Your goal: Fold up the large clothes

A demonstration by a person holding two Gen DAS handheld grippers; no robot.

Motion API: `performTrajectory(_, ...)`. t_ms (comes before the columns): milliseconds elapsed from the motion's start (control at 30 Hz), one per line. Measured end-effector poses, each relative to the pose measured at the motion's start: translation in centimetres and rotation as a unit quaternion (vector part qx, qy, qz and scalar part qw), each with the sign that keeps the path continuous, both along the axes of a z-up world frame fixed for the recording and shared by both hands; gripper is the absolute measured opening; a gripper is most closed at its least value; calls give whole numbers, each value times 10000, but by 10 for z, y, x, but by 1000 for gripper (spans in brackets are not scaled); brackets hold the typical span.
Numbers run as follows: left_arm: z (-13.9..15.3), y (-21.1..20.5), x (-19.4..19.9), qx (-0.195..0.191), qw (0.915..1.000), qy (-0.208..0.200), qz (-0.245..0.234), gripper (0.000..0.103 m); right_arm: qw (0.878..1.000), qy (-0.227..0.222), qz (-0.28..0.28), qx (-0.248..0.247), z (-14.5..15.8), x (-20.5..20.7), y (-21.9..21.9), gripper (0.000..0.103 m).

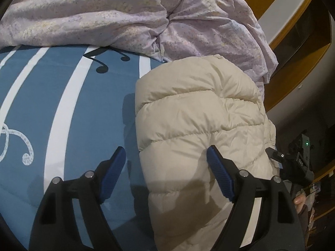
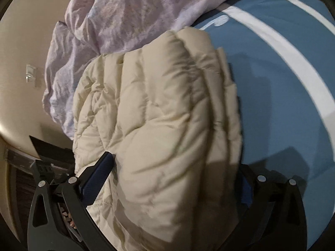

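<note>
While your left tool [image 1: 166, 167] hangs over the near edge of the bed, its blue pads [image 1: 114, 172] stand wide apart with nothing pressed between them: one pad sits over the blue bedsheet [image 1: 94, 108], the other over the cream puffer jacket [image 1: 201, 117]. From the frames you cannot tell whether that pad touches the fabric.

Your jacket lies folded into a thick, quilted bundle on the sheet. Its far end butts against the crumpled lilac duvet [image 1: 129, 14] heaped along the back of the bed. On its right side in the left wrist view, the jacket reaches the bed's edge, and your right tool [image 1: 293, 163] shows there, just beside it, with a bit of your hand [image 1: 301, 202] below.

In the right wrist view, your right tool [image 2: 173, 177] is spread as wide as it goes, and the jacket [image 2: 159, 113] bulges up between its fingers. The left-hand blue pad [image 2: 98, 177] lies right against the jacket's side; the other pad is mostly hidden behind the puffed fabric, so you cannot see whether it touches. The pads do not pinch the jacket.

The sheet [image 2: 278, 87] carries white stripes and black music notes [image 1: 102, 67], and stretches bare away from the jacket toward your left tool's side.
</note>
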State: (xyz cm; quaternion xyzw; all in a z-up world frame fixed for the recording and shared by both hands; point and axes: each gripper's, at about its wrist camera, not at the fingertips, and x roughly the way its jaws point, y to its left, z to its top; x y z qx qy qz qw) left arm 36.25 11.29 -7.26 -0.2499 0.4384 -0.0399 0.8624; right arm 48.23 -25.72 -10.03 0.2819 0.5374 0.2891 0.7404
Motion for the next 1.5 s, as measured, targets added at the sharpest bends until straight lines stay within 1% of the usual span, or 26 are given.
performTrajectory(33,-1,1,0,-59,10000,10,-4,80,10000,-27,48,77,0,0,3,102)
performTrajectory(67,-2,3,2,-181,9998,28,-11,80,9999,-33,87,135,-1,1,4,99)
performTrajectory(100,-4,5,2,-293,9996,39,-13,80,9997,-4,124,197,-3,1,6,90)
performTrajectory(133,-6,7,3,-428,9991,52,-11,81,9996,-12,122,266,-4,1,5,83)
performTrajectory(167,-8,9,4,-589,9982,73,-10,81,9992,-1,126,379,-5,1,4,79)
performTrajectory(233,-17,13,6,-1095,9939,149,-20,81,9985,44,111,533,-8,1,1,69)
performTrajectory(333,-27,13,10,-1635,9862,247,-31,81,9977,55,112,660,-9,1,-1,60)
performTrajectory(367,-29,11,10,-1694,9852,251,-36,81,9976,47,122,683,-8,1,-1,59)
performTrajectory(433,-32,7,13,-1764,9840,247,-55,81,9970,32,133,762,-7,1,1,52)
performTrajectory(500,-32,3,14,-1765,9840,233,-55,77,9964,6,140,842,-4,1,2,47)
performTrajectory(567,-32,2,14,-1761,9842,180,-29,64,9959,-43,142,898,0,0,3,43)
performTrajectory(600,-31,3,13,-1774,9840,134,-19,60,9956,-86,148,924,3,0,5,40)
performTrajectory(667,-28,7,11,-1829,9831,56,-15,48,9951,-172,176,955,10,1,10,38)
performTrajectory(700,-26,11,8,-1856,9826,8,0,43,9949,-223,207,965,14,2,14,36)
performTrajectory(733,-24,15,6,-1876,9822,-39,29,42,9946,-265,244,972,17,4,18,35)
performTrajectory(800,-19,23,2,-1842,9827,-136,111,38,9940,-346,344,982,25,7,30,34)
performTrajectory(967,-4,54,-6,-1665,9848,-328,384,38,9921,-476,638,970,39,19,71,33)
performTrajectory(1067,6,78,-9,-1467,9864,-441,593,38,9907,-574,826,919,44,28,101,33)
performTrajectory(1167,14,93,-5,-1238,9885,-504,707,39,9900,-654,893,879,44,37,123,33)
performTrajectory(1233,15,102,1,-986,9909,-502,772,40,9907,-718,901,729,42,40,134,34)
performTrajectory(1267,14,105,4,-907,9916,-471,793,42,9921,-761,883,463,40,40,141,35)
performTrajectory(1300,12,107,7,-762,9928,-405,827,45,9929,-788,853,273,39,40,145,41)
performTrajectory(1333,9,110,7,-663,9934,-368,862,47,9931,-850,811,30,39,37,148,50)
performTrajectory(1367,8,111,7,-547,9937,-361,911,51,9922,-961,745,-268,43,33,148,54)
performTrajectory(1433,8,110,4,-319,9942,-397,951,56,9889,-1192,619,-635,52,25,144,67)
performTrajectory(1500,12,108,2,8,9943,-423,982,67,9847,-1403,413,-950,63,19,136,73)
